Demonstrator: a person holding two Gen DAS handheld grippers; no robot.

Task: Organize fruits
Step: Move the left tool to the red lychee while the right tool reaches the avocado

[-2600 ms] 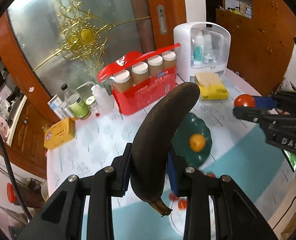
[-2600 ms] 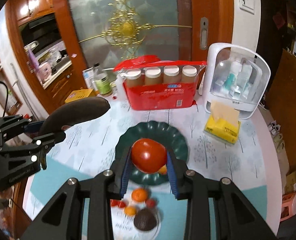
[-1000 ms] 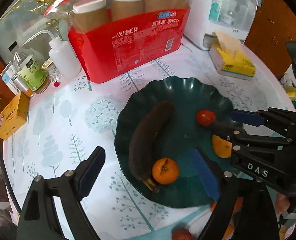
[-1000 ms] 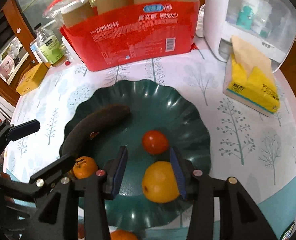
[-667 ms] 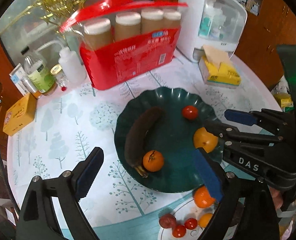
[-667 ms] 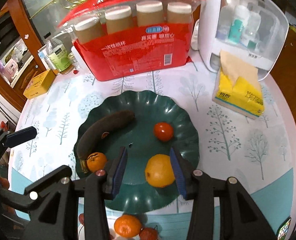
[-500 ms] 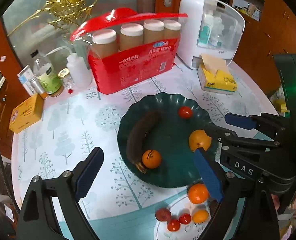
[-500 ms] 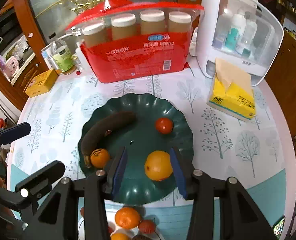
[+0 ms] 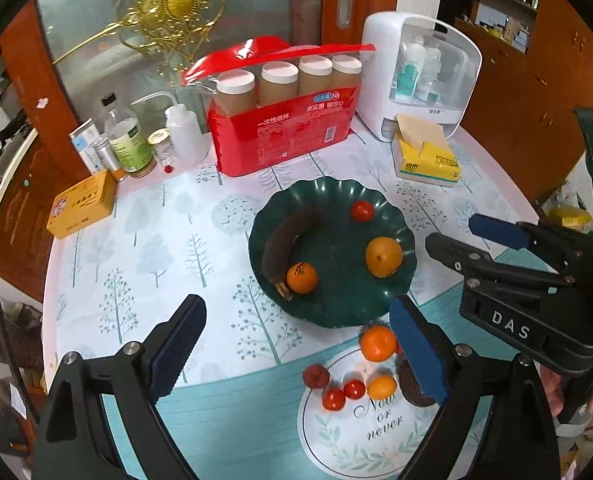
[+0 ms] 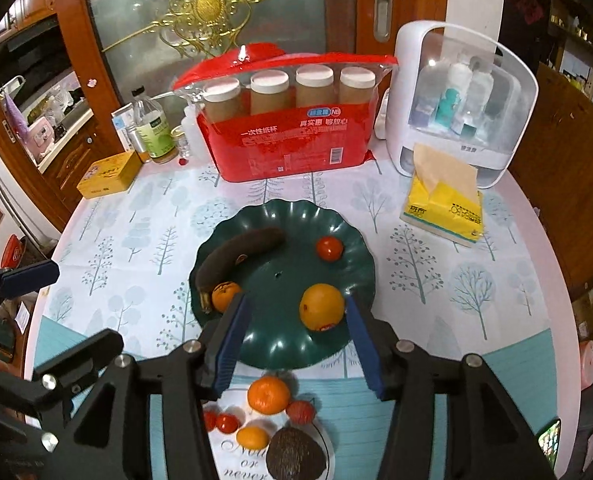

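Right wrist view shows a round table (image 10: 144,216) under a tree-print cloth, a glass door with gold ornament behind it. On the scalloped green plate (image 10: 264,344) mid-table lie a blackened banana (image 10: 236,256), tomato (image 10: 329,249), orange (image 10: 321,306) and mandarin (image 10: 224,295). Both the left gripper (image 9: 296,356) and the right gripper (image 10: 296,340), its jaws just widening, stand apart and empty above the near rim, with bare cloth left of the plate.

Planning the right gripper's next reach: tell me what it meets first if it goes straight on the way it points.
Probably the large orange in the green plate: it sits between the open right gripper fingers' line, nothing visibly nearer. Depth is uncertain.
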